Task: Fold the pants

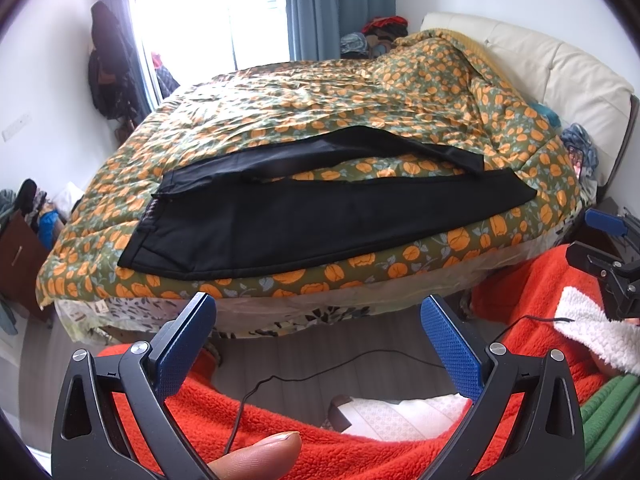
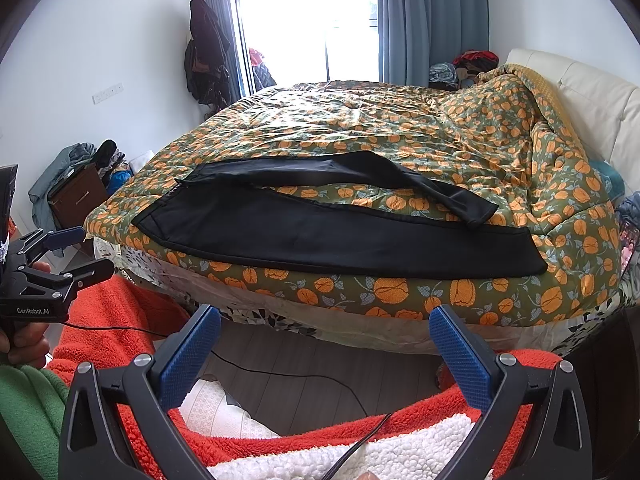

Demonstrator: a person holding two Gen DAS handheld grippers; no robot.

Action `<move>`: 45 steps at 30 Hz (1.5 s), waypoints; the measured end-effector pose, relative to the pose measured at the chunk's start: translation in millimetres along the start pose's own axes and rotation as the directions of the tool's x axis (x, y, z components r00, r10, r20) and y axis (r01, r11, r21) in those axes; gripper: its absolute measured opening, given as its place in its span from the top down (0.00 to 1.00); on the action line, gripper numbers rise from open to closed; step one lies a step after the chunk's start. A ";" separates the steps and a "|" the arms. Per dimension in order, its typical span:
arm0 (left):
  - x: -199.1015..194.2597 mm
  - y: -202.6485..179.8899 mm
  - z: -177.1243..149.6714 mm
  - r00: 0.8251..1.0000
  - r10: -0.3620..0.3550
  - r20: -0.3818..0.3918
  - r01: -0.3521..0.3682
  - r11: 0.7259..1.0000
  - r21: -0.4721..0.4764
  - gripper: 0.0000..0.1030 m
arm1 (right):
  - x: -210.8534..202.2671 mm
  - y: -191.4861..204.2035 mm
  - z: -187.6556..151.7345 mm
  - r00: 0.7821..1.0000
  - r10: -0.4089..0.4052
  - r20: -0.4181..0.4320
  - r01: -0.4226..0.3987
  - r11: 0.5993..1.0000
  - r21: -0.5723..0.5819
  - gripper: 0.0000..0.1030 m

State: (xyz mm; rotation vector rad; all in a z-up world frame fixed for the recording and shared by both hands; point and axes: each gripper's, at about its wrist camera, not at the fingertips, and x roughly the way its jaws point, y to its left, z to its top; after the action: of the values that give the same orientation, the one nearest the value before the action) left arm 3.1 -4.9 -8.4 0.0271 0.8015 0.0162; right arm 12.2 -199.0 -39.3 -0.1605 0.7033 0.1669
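Black pants (image 1: 304, 220) lie spread flat on the flowered quilt (image 1: 320, 96) near the bed's front edge, waistband to the left, both legs running right with a gap between them. They also show in the right wrist view (image 2: 320, 236). My left gripper (image 1: 318, 310) is open and empty, held back from the bed below the quilt's edge. My right gripper (image 2: 324, 318) is open and empty, likewise short of the bed. The right gripper shows at the right edge of the left wrist view (image 1: 596, 240); the left gripper shows at the left of the right wrist view (image 2: 76, 252).
A cream headboard (image 1: 560, 64) stands at the right. A dark wooden cabinet (image 2: 78, 198) piled with clothes stands left of the bed. Coats hang by the window (image 2: 208, 56). A black cable (image 1: 304, 380) runs over the grey floor. Orange fleece (image 1: 248, 424) lies below the grippers.
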 end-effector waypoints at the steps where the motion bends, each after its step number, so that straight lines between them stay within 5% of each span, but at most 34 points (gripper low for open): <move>1: -0.2 -0.6 -0.2 1.000 0.000 0.000 0.000 1.000 -0.001 0.01 | 0.0 0.2 0.1 1.000 0.000 0.000 0.000 1.000 0.000 0.00; 45: 10.0 -1.9 -8.4 0.999 0.023 -0.032 -0.023 1.000 0.008 0.01 | 2.8 1.7 -1.0 1.000 0.002 -0.002 -0.002 1.000 0.005 0.00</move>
State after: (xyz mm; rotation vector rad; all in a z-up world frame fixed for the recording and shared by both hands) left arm 4.0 -6.4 -21.5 0.0439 0.8335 0.0352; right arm 13.4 -197.2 -42.0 -0.1556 0.7057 0.1669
